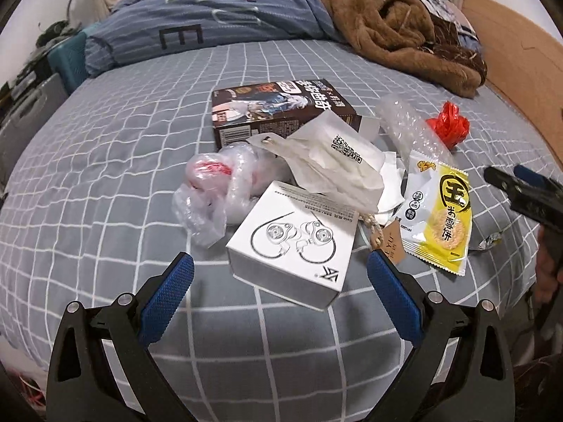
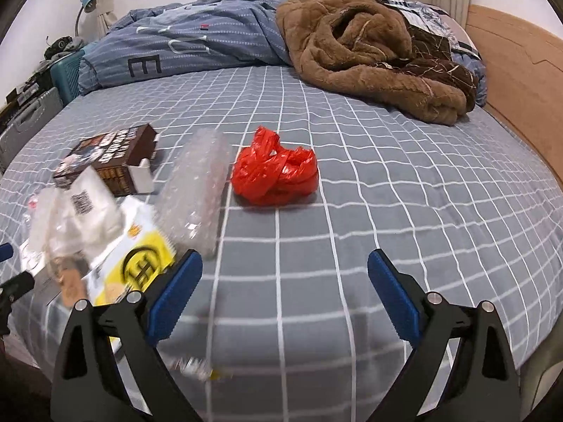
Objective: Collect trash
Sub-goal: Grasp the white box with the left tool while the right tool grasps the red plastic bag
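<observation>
I held my left tool (image 1: 279, 277) and right tool (image 2: 285, 274) with fingers spread apart, gripping nothing. On the grey, white-checked bed sheet (image 1: 105, 183) the trash lay heaped: two boxes, one white earphone carton (image 1: 292, 242) and one brown printed carton (image 1: 278, 105); one yellow snack wrapper (image 1: 440, 211); one crumpled red plastic bag (image 2: 276, 172); one clear bubble-wrap piece (image 2: 197, 179). Beyond lay a blue striped duvet (image 2: 197, 42), a brown fleece blanket (image 2: 359, 49) and a wooden headboard (image 2: 520, 77).

Matt checked cloth covers the bed (image 2: 387, 183), the red bag (image 2: 276, 174) is glossy crinkled plastic, the white box (image 1: 292, 242) smooth card, the blanket (image 2: 369, 52) brown fleece.
</observation>
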A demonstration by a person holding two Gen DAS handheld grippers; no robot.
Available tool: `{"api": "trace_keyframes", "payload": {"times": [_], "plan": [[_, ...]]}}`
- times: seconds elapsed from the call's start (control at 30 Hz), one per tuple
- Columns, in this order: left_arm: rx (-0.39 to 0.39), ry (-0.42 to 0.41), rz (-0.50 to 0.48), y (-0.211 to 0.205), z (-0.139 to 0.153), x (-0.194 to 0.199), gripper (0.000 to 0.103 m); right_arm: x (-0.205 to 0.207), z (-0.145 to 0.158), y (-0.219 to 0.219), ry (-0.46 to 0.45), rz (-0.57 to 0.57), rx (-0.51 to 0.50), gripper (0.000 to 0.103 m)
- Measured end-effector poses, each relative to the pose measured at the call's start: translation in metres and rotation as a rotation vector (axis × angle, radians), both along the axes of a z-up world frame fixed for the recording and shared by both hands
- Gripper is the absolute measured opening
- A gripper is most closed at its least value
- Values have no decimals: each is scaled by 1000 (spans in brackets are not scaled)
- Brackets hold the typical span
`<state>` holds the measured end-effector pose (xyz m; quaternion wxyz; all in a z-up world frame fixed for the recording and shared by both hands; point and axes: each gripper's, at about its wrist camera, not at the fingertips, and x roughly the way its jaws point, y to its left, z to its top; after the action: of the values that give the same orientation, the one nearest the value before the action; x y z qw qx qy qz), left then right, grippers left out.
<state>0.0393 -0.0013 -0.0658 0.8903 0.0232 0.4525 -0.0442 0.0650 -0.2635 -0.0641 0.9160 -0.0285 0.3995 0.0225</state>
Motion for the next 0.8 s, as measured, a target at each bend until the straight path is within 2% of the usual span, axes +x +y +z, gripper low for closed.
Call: {"api": "trace_keyframes", "payload": {"times": [0.13, 0.3, 0.63, 0.8], "plan": [[15, 11, -18, -3, -7, 9, 96, 24, -4, -6, 1, -19, 39, 91], [18, 36, -23, -4, -16, 19, 95, 49, -9, -5, -10, -12, 20, 91], [-2, 58, -35, -5, -26, 23, 86, 88, -15, 3, -15, -2, 19, 91], [-9, 58, -44, -8, -27, 24, 82, 97, -17, 7, -4, 25, 29, 83]]}}
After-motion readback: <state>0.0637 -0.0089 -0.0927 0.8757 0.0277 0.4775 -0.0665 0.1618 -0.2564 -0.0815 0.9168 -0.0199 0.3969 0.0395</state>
